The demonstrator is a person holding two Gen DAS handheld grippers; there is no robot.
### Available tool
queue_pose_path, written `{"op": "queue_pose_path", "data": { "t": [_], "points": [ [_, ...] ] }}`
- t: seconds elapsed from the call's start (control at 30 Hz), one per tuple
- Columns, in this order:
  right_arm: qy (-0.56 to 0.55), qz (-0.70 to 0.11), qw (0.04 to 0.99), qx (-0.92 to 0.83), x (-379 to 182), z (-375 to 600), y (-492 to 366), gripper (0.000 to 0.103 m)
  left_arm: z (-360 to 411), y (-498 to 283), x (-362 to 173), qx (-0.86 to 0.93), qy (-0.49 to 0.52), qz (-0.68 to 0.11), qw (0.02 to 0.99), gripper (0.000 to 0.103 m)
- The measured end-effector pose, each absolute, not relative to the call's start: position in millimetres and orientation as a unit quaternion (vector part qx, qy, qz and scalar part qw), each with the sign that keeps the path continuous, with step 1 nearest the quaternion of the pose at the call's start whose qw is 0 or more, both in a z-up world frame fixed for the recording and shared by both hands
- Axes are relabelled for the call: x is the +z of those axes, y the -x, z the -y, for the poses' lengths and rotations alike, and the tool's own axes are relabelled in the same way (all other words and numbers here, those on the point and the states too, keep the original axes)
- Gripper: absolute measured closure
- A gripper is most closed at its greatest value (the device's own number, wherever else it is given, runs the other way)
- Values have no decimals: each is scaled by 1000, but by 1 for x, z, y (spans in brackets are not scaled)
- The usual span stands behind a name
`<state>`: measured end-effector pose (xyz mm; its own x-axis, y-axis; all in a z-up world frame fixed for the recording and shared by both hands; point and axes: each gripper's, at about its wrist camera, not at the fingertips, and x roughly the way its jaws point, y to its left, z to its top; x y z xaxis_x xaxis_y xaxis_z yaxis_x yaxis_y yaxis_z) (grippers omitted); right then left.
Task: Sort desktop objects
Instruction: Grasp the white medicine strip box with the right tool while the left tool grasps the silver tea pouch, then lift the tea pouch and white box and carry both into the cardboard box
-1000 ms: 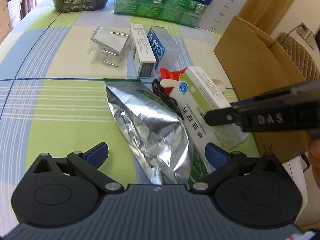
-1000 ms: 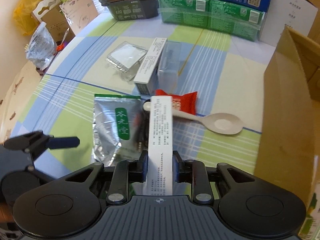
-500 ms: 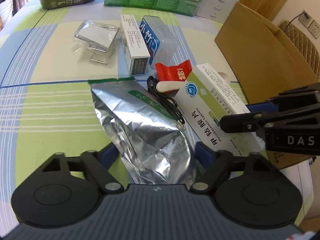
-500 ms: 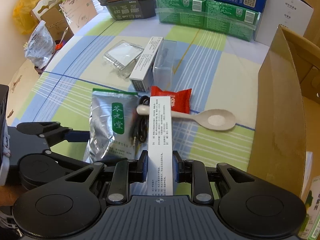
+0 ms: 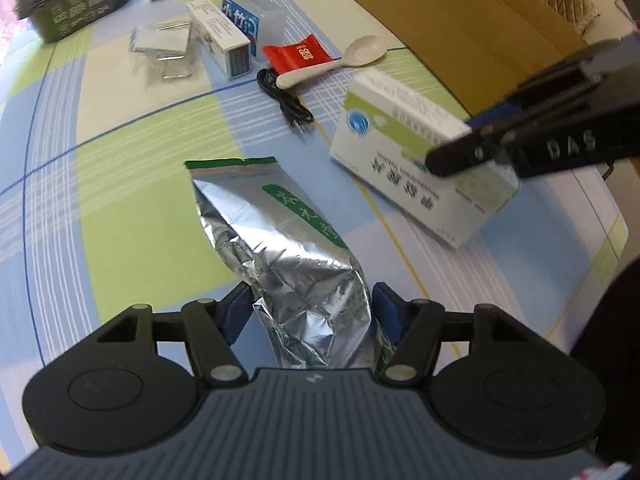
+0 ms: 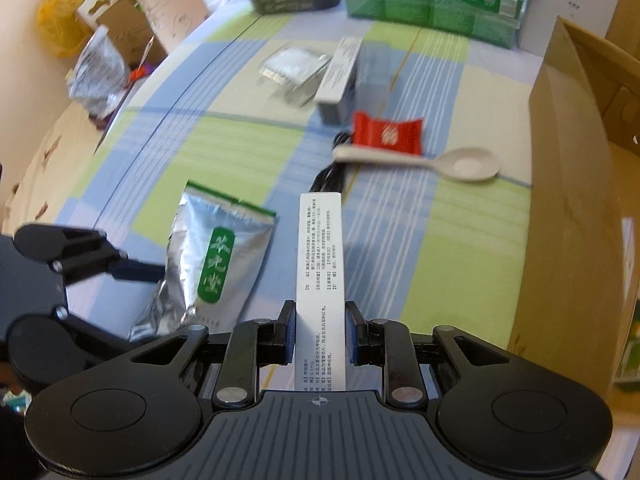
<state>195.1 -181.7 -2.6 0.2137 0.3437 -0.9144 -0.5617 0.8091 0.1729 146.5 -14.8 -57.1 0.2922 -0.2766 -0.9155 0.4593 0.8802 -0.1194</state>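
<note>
A crinkled silver foil pouch point(image 5: 280, 240) with a green label sits between the blue pads of my left gripper point(image 5: 310, 308). The jaws are closing, and both pads press on the pouch's lower end. The right wrist view shows the pouch point(image 6: 216, 264) at lower left, apart from the other items. My right gripper point(image 6: 320, 328) is shut on a long white and green medicine box point(image 6: 320, 248). It holds the box above the checked tablecloth. In the left wrist view the box point(image 5: 400, 160) hangs at the right in the right gripper point(image 5: 468, 140).
An open cardboard box point(image 6: 568, 200) stands along the right side. On the cloth lie a beige spoon point(image 6: 468, 164), a red sachet point(image 6: 386, 134), a black cable point(image 5: 284, 100), a small white box point(image 5: 220, 40), a clear blue-labelled case point(image 5: 252, 20) and a clear packet point(image 5: 164, 44). Green packs point(image 6: 432, 4) line the back.
My left jaws have closed in on the foil pouch, which has shifted away from the cable. My right gripper has carried the medicine box clear of the spoon and cable.
</note>
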Motion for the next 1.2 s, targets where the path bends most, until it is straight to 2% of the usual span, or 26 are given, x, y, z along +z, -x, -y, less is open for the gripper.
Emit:
{"op": "queue_pose_path", "data": {
  "t": [0.13, 0.2, 0.3, 0.4, 0.83, 1.0, 1.13, 1.2],
  "points": [
    [107, -553, 773, 292, -8, 180, -185, 81, 5, -140, -55, -196, -47, -545, 814, 40],
    [127, -540, 779, 292, -10, 178, -182, 80, 0, -144, -56, -180, -26, -547, 818, 35],
    [97, -544, 780, 293, -16, 182, -184, 79, -9, -152, -61, -162, 22, -557, 814, 35],
    [94, -536, 789, 286, -24, 183, -187, 79, -7, -154, -63, -156, 27, -559, 814, 34],
    [76, -542, 779, 306, -38, 187, -190, 79, 17, -155, -79, -156, -30, -561, 812, 31],
    [70, -533, 790, 295, -36, 190, -190, 81, 32, -147, -71, -184, -100, -530, 822, 46],
    [67, -531, 790, 298, -35, 190, -190, 81, 30, -145, -71, -190, -100, -529, 821, 46],
    [62, -531, 790, 300, -35, 191, -191, 81, 29, -147, -72, -180, -93, -532, 822, 39]
  ]
}}
